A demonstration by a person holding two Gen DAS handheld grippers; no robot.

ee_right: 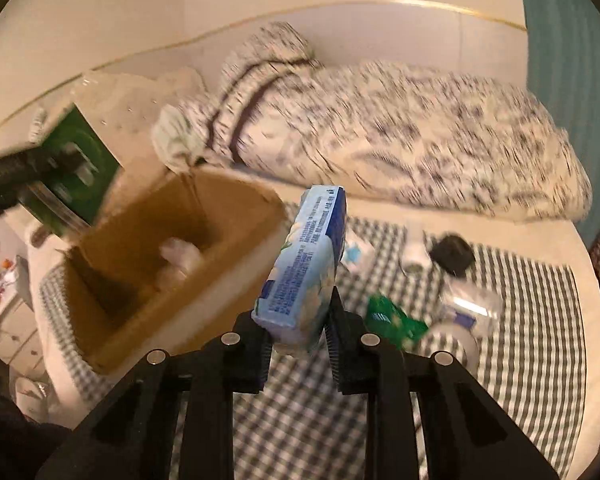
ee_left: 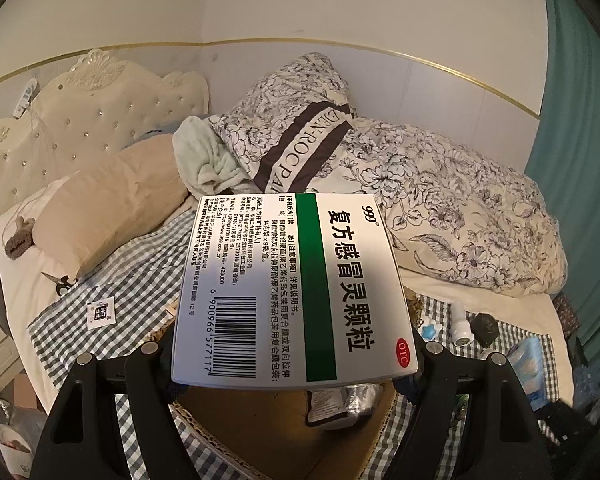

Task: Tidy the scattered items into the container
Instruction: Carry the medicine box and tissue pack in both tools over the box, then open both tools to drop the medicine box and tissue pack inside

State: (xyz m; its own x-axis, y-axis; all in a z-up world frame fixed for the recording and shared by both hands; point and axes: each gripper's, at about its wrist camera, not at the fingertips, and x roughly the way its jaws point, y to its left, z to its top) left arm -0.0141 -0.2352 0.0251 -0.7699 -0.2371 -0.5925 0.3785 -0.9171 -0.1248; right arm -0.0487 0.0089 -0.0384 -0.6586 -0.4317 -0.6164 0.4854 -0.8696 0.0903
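Note:
My left gripper [ee_left: 290, 354] is shut on a white and green medicine box [ee_left: 288, 288] and holds it flat above the open cardboard box [ee_left: 268, 436], which has a foil packet [ee_left: 340, 400] inside. In the right wrist view the same medicine box [ee_right: 76, 176] hangs over the cardboard box [ee_right: 172, 264] at the left. My right gripper [ee_right: 298, 344] is shut on a light blue tissue pack [ee_right: 308, 264], held upright above the checked sheet, right of the cardboard box.
On the checked sheet [ee_right: 520, 320] lie a green packet [ee_right: 396, 320], a white bottle [ee_left: 460, 324], a black lump [ee_left: 485, 329], a blue star item [ee_left: 430, 330], clear plastic wrap [ee_right: 468, 308] and a small sachet [ee_left: 100, 312]. Scissors [ee_left: 58, 284], pillows and a floral duvet [ee_left: 460, 216] lie beyond.

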